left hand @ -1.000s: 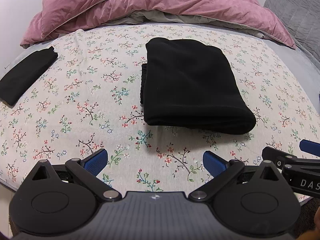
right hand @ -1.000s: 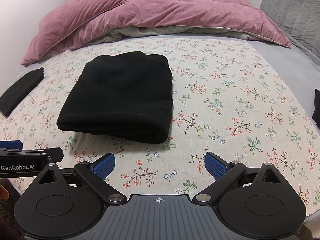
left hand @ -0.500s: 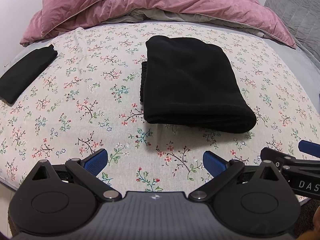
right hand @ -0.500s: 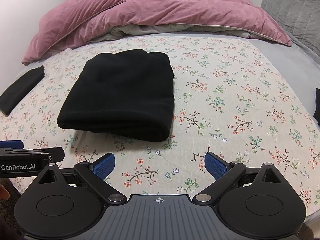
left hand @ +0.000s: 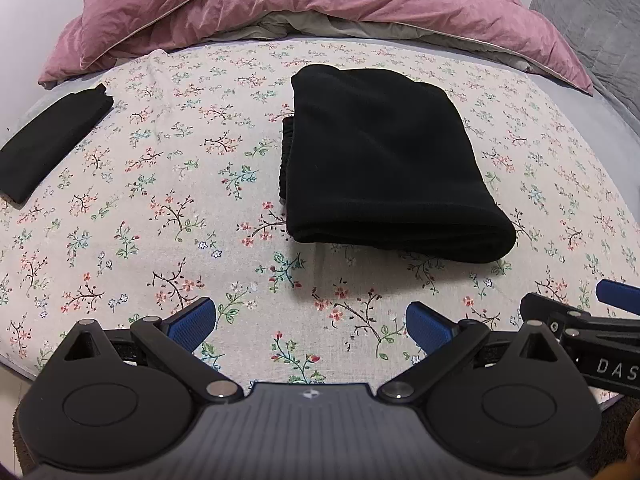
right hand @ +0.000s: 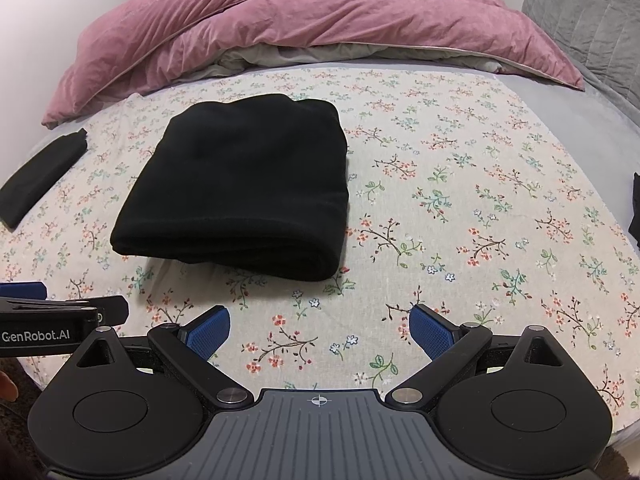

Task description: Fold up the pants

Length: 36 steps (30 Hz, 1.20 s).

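The black pants lie folded into a thick rectangle on the floral sheet, rounded fold edge toward me. In the right wrist view the same pants sit left of centre. My left gripper hovers open over the near edge of the bed, short of the pants, with nothing between its blue pads. My right gripper is also open and empty, to the right of the pants' near corner. Each gripper shows at the edge of the other's view.
A second folded black garment lies at the far left of the bed. A pink duvet is bunched along the back, with a grey quilted cover at the right. Another dark item peeks in at the right edge.
Both grippers have drawn back slightly from the pants and tilted, so the bed sits a bit lower in view. The pants have not moved. Both grippers stayed open.
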Each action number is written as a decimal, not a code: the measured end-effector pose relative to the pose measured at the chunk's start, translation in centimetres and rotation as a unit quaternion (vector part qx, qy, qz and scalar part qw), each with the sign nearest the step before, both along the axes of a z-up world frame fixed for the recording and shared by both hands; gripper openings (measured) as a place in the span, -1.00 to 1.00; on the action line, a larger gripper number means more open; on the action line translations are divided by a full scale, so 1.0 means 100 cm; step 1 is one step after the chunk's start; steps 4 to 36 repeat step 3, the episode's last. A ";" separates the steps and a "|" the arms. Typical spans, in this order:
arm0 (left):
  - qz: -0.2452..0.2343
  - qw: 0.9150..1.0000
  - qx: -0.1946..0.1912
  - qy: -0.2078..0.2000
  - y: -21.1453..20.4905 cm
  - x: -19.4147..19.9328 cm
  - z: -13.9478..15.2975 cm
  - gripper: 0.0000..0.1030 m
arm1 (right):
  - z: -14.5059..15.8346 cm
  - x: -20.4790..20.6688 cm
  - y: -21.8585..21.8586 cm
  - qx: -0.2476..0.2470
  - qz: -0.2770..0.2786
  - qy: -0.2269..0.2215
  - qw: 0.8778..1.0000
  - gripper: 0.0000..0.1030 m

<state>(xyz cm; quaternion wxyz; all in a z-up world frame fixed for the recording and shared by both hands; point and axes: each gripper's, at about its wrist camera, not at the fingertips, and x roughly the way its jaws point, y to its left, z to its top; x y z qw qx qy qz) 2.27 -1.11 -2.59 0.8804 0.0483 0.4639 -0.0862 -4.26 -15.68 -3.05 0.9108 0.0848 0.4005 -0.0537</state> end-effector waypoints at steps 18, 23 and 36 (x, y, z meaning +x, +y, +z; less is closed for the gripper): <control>0.000 1.000 -0.001 0.005 0.000 0.003 -0.004 1.00 | -0.002 0.004 0.001 0.000 0.001 0.003 1.000 0.90; 0.000 1.000 -0.001 0.005 0.000 0.003 -0.004 1.00 | -0.002 0.004 0.001 0.000 0.001 0.003 1.000 0.90; 0.000 1.000 -0.001 0.005 0.000 0.003 -0.004 1.00 | -0.002 0.004 0.001 0.000 0.001 0.003 1.000 0.90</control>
